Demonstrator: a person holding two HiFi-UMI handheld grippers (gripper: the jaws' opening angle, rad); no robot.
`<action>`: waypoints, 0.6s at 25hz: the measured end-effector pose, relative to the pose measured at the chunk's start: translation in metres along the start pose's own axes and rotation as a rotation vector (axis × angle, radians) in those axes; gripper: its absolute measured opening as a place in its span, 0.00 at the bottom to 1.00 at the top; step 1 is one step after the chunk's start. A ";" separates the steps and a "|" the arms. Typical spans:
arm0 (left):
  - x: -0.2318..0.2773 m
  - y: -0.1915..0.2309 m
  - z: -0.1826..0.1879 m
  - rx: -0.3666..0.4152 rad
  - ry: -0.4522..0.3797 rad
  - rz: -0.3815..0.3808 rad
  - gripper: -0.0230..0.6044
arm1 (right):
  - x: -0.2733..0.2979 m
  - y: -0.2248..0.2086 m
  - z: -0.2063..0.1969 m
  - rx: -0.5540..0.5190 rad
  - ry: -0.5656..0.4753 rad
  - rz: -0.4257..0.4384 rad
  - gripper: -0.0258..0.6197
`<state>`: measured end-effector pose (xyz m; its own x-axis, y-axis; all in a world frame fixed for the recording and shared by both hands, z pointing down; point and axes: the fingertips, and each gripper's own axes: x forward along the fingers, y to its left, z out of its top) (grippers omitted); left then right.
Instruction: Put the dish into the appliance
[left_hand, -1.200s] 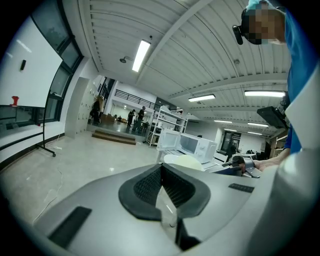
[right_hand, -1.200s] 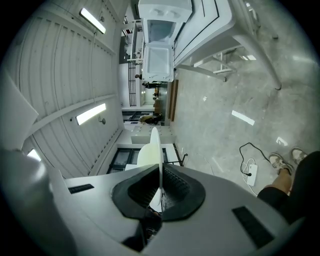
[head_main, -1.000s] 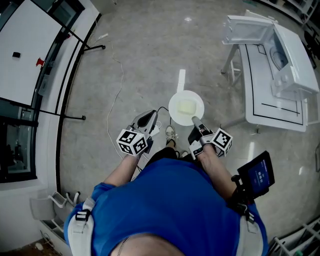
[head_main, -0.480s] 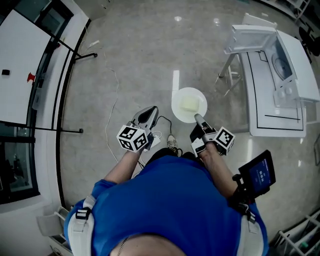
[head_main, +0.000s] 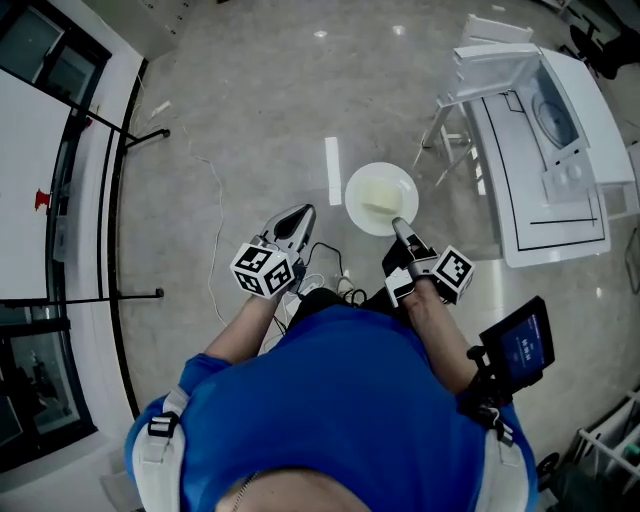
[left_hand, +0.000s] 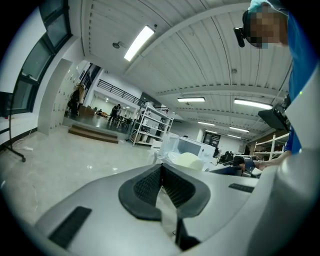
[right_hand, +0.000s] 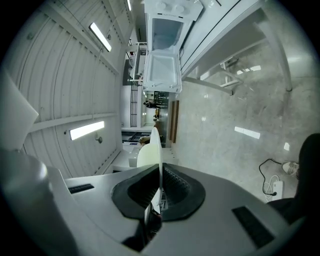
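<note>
A white dish with a pale yellow piece of food on it is held by its near rim in my right gripper, which is shut on it above the floor. In the right gripper view the dish stands edge-on between the jaws of the right gripper. The white microwave stands on a table at the upper right, its door open; it also shows ahead as the microwave. My left gripper hangs shut and empty left of the dish, its jaws pressed together at the left gripper.
The white table has thin legs reaching toward the dish. Cables and a plug lie on the floor by the person's feet. A stand's black feet are at the left. A tablet hangs at the person's right side.
The person has stepped forward: the table and microwave sit closer and lower in the head view. The dish stays in the right gripper, and the left gripper stays shut.
</note>
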<state>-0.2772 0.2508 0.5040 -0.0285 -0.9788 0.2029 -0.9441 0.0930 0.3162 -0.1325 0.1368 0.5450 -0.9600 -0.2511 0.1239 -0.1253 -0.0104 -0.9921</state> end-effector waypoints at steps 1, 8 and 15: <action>0.004 0.001 0.001 0.001 0.003 -0.011 0.05 | 0.001 -0.002 0.004 -0.004 -0.013 -0.003 0.05; 0.040 0.003 0.009 0.003 0.008 -0.064 0.05 | 0.010 0.000 0.034 -0.010 -0.064 -0.003 0.05; 0.088 0.005 0.022 0.012 0.011 -0.085 0.05 | 0.028 -0.003 0.075 0.000 -0.086 -0.003 0.05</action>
<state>-0.2921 0.1613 0.5029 0.0556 -0.9811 0.1856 -0.9467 0.0072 0.3220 -0.1406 0.0569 0.5502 -0.9344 -0.3337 0.1249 -0.1285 -0.0112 -0.9916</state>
